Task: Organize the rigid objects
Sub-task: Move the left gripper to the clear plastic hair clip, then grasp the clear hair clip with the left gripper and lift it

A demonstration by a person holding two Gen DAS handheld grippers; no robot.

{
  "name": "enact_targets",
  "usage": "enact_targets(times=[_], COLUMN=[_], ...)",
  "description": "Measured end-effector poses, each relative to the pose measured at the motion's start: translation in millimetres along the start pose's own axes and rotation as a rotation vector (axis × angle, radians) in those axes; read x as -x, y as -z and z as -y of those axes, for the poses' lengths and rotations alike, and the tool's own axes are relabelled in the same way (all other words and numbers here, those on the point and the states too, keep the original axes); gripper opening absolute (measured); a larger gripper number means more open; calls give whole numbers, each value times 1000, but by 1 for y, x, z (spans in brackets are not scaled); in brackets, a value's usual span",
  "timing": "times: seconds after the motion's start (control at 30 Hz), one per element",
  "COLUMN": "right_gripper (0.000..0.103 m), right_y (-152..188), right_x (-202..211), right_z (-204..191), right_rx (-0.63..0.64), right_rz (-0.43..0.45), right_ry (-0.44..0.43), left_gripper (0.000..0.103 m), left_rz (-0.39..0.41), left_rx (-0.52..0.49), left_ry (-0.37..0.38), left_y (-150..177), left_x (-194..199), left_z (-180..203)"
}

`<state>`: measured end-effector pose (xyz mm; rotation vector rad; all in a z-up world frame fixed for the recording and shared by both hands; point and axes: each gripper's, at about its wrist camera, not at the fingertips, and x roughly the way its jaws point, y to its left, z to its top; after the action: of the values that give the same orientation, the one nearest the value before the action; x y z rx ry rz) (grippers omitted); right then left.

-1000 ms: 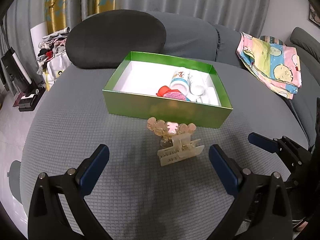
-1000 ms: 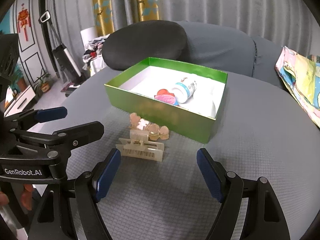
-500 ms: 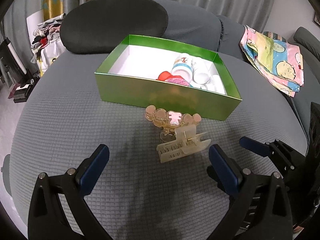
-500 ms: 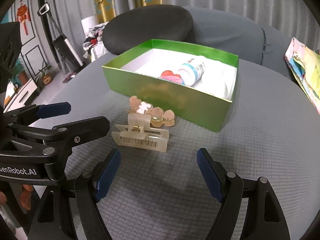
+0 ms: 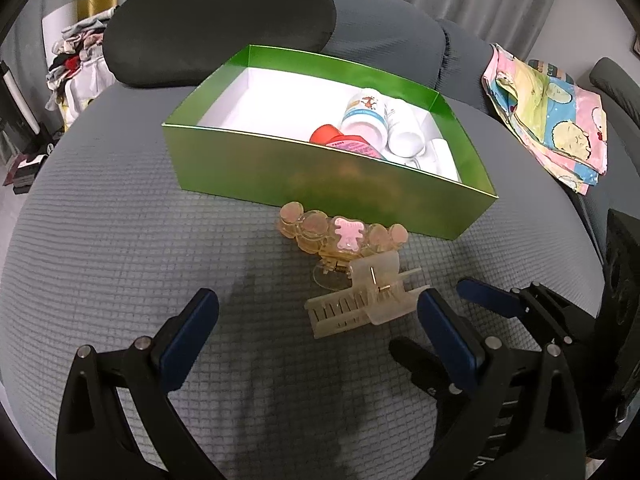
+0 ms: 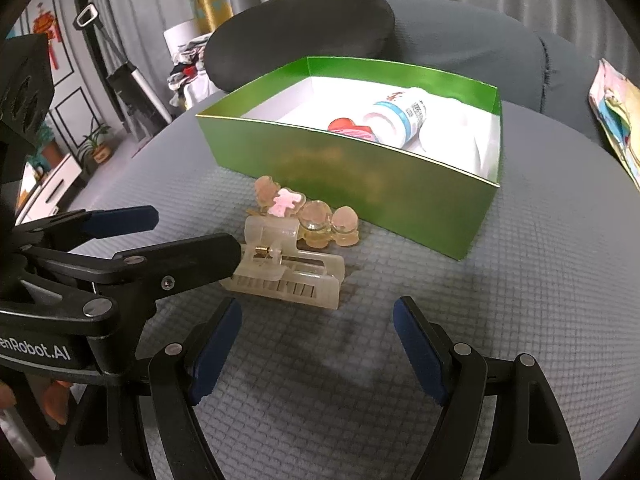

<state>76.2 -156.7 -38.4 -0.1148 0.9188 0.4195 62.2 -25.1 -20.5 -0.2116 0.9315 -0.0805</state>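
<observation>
Cream clip (image 5: 362, 298) lies on the grey bench (image 5: 120, 248) just ahead of both hand-held grippers, in front of the green box (image 5: 328, 178). Left hand-held gripper (image 5: 318, 330) spread wide, holding nothing; in its own view the clip sits between its blue pads, nearer the right one, whose tip (image 5: 430, 300) is at the clip's end. From the right view (image 6: 292, 270), that left finger's tip looks to be touching the clip's end; can't confirm contact. Right hand-held gripper (image 6: 318, 334) also wide, empty, the clip just ahead of and left of its gap. Clip's long axis runs roughly left-right, teeth toward the grippers, hinge spring up. Amber clip (image 5: 342, 236) with a pink bear lies just behind it, against the box front, the two touching or nearly so. Readable text: "enRobot.AI" on the left gripper body (image 6: 36, 350). Bottles (image 5: 366, 118) in the box have labels, too small to read.
</observation>
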Motion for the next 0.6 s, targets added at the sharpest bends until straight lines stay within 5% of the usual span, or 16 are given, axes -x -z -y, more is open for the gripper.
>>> enact_targets(times=[0.6], right_gripper=[80], right_y=[-5], right_x=[-27], right_z=[7], right_rx=[-18], right_rz=[-4], right_ry=[-88], left_gripper=[99], left_rz=[-21], left_rx=[22], left_ry=[164], left_y=[-2], left_x=[-21], left_z=[-6])
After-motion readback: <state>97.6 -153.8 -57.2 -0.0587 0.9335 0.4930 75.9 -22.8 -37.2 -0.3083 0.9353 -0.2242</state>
